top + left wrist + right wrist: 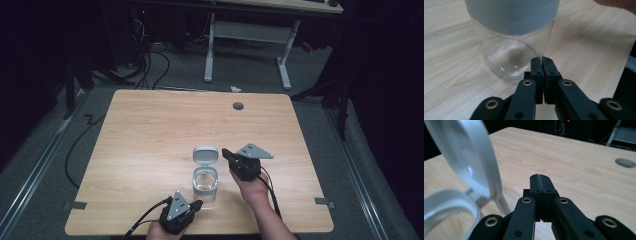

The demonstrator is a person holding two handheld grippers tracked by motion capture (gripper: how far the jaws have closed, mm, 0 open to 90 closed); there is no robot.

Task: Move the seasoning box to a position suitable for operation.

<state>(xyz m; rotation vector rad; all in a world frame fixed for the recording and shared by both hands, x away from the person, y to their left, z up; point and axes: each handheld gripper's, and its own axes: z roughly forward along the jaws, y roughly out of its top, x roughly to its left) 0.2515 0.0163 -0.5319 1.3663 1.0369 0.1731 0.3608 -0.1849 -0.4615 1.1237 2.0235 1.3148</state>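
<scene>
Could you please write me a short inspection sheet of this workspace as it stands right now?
Surface: light wooden table, bare apart from one container; a round grey grommet near the far edge.
Job's things: clear glass container with a grey band, upright; its hinged lid stands open.
Clutter: nothing seen.
Grippers: left gripper shut and empty, tips close to the container's base; right gripper shut and empty, beside the open lid.
Cables: one black cable trails from the left gripper, another from the right.
Surroundings: dark room, grey floor, a white-legged desk behind, floor cables.
</scene>
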